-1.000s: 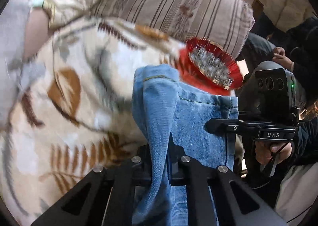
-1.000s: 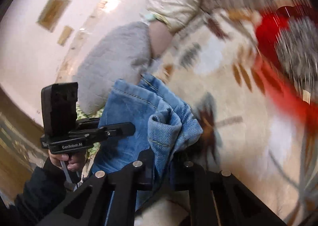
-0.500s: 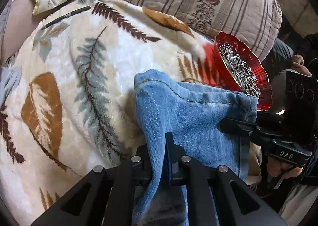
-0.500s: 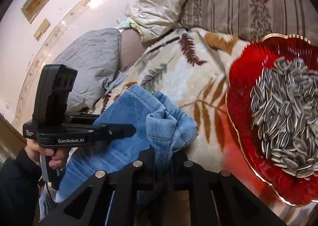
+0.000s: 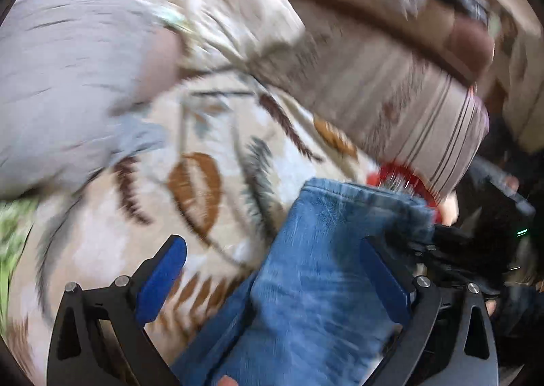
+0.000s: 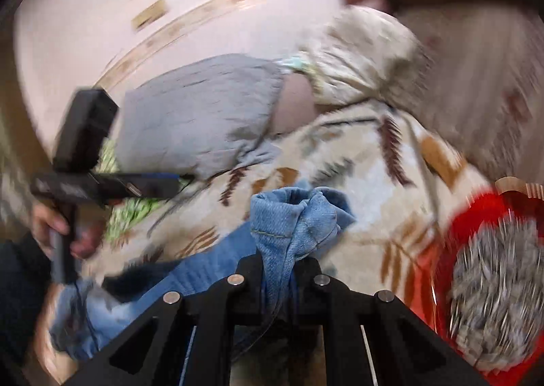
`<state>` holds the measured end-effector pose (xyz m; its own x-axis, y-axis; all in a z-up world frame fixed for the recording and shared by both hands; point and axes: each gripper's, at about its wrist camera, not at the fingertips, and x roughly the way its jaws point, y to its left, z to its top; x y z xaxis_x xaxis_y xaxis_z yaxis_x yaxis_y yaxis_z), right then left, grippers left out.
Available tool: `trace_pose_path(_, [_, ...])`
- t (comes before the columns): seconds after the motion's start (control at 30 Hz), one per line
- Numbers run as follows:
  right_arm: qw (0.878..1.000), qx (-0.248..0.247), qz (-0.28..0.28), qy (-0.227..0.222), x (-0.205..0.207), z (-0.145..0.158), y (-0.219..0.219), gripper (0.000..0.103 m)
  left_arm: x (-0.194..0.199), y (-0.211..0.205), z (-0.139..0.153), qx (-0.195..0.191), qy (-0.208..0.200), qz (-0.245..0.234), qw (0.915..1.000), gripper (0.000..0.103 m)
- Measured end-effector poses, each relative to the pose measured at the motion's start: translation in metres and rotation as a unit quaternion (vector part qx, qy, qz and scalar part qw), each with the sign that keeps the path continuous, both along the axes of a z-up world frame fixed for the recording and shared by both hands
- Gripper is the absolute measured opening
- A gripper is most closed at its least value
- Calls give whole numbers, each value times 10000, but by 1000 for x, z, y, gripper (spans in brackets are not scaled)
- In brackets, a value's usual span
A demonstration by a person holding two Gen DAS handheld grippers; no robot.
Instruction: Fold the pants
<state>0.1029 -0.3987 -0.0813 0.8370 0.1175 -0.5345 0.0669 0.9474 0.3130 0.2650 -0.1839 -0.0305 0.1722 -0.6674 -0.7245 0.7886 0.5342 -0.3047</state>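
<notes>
Blue jeans [image 5: 323,250] lie over a leaf-patterned blanket [image 5: 217,134]. My left gripper [image 5: 272,243] has its jaws opening wide. The denim runs between the blue pads [image 5: 163,270], and neither pad presses on it. In the right wrist view a bunched hem of the jeans [image 6: 295,216] sticks up from my right gripper [image 6: 282,263], which is shut on it. A hand holds the left gripper [image 6: 102,182] at the left of that view, above the blanket. Both views are blurred by motion.
A red bowl of sunflower seeds [image 6: 459,226] sits on the blanket at the right, close to the jeans. A grey pillow [image 5: 68,80] lies at the left and a striped cushion [image 5: 408,97] at the back. A green patterned cloth [image 6: 136,209] shows under the pillow.
The left gripper has let go of the jeans and sprung wide open, and it has swung up and sideways. The right gripper still clamps the hem and has risen and rolled.
</notes>
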Motion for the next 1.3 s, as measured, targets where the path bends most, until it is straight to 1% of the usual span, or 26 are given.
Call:
trace_pose_path(0.03, [9998, -157, 125, -15, 3, 4, 6, 10, -1, 16, 5, -97, 76, 136, 9998, 101])
trace_pose_path(0.13, [9907, -1114, 774, -130, 13, 20, 47, 10, -12, 82, 21, -631, 402, 646, 9951, 103])
trace_pose_path(0.2, [9693, -2022, 1371, -269, 14, 25, 92, 10, -18, 117, 27, -925, 514, 976, 9896, 103])
trace_pose_path(0.23, [9593, -2322, 1575, -307, 12, 23, 108, 10, -21, 137, 29, -1023, 545, 1176, 9863, 103])
trace_pose_path(0.3, [9142, -3343, 2239, -478, 0, 11, 164, 10, -24, 167, 32, -1173, 544, 1491, 9803, 103])
trace_pose_path(0.33, [8977, -3616, 2465, -520, -5, 4, 181, 10, -26, 181, 33, -1222, 534, 1643, 9773, 103])
trace_pose_path(0.4, [8474, -4277, 3098, -547, -23, -23, 228, 10, -33, 204, 34, -1202, 525, 1873, 9735, 103])
trace_pose_path(0.47, [8191, -4591, 3426, -290, -29, -50, 256, 10, -39, 217, 34, -1110, 522, 1994, 9722, 103])
trace_pose_path(0.53, [8043, -4776, 3533, 118, -25, -83, 278, 11, -51, 227, 33, -1028, 472, 2059, 9720, 103])
trace_pose_path(0.57, [7976, -4862, 3562, 248, -25, -96, 284, 15, -57, 229, 33, -996, 464, 2065, 9722, 103])
trace_pose_path(0.6, [7879, -5004, 3573, 333, -26, -107, 289, 15, -63, 229, 31, -958, 468, 2059, 9727, 103])
trace_pose_path(0.63, [7775, -5228, 3488, 219, -30, -115, 293, 15, -70, 229, 29, -906, 488, 2050, 9733, 103])
trace_pose_path(0.67, [7727, -5352, 3411, 96, -34, -117, 294, 15, -74, 230, 26, -856, 507, 2042, 9738, 103])
trace_pose_path(0.73, [7772, -5301, 3386, 174, -33, -113, 291, 23, -85, 229, 19, -715, 505, 2058, 9747, 103])
trace_pose_path(0.77, [7826, -5230, 3370, 225, -32, -106, 287, 46, -88, 230, 17, -678, 496, 2077, 9746, 103])
trace_pose_path(0.8, [7886, -5188, 3295, 193, -33, -100, 284, 79, -93, 233, 14, -650, 496, 2109, 9741, 103])
trace_pose_path(0.83, [7981, -5131, 3158, 30, -36, -89, 278, 85, -97, 232, 11, -653, 502, 2171, 9727, 103])
trace_pose_path(0.9, [8174, -4841, 3101, -351, -48, -62, 267, 92, -102, 230, 8, -710, 510, 2346, 9682, 103])
trace_pose_path(0.97, [8409, -4482, 3004, -423, -53, -39, 252, 93, -107, 228, 7, -714, 500, 2605, 9615, 103])
trace_pose_path(1.03, [8590, -4220, 2857, -490, -56, -21, 237, 93, -117, 228, 9, -725, 324, 2933, 9527, 103])
trace_pose_path(1.07, [8715, -4024, 2763, -472, -56, -12, 225, 94, -124, 229, 10, -743, 210, 3133, 9465, 103])
trace_pose_path(1.1, [8808, -3850, 2719, -457, -54, -5, 219, 94, -134, 231, 10, -805, 99, 3361, 9383, 103])
trace_pose_path(1.13, [8956, -3544, 2654, -444, -53, 4, 204, 94, -141, 233, 9, -846, 36, 3533, 9317, 103])
trace_pose_path(1.17, [9034, -3361, 2629, -426, -52, 8, 195, 95, -150, 237, 6, -842, -24, 3774, 9222, 103])
trace_pose_path(1.23, [9144, -3008, 2679, -391, -49, 18, 181, 95, -166, 244, -1, -827, -134, 4240, 9018, 103])
trace_pose_path(1.3, [9197, -2726, 2799, -399, -36, 31, 172, 95, -186, 252, -9, -888, -222, 4774, 8739, 103])
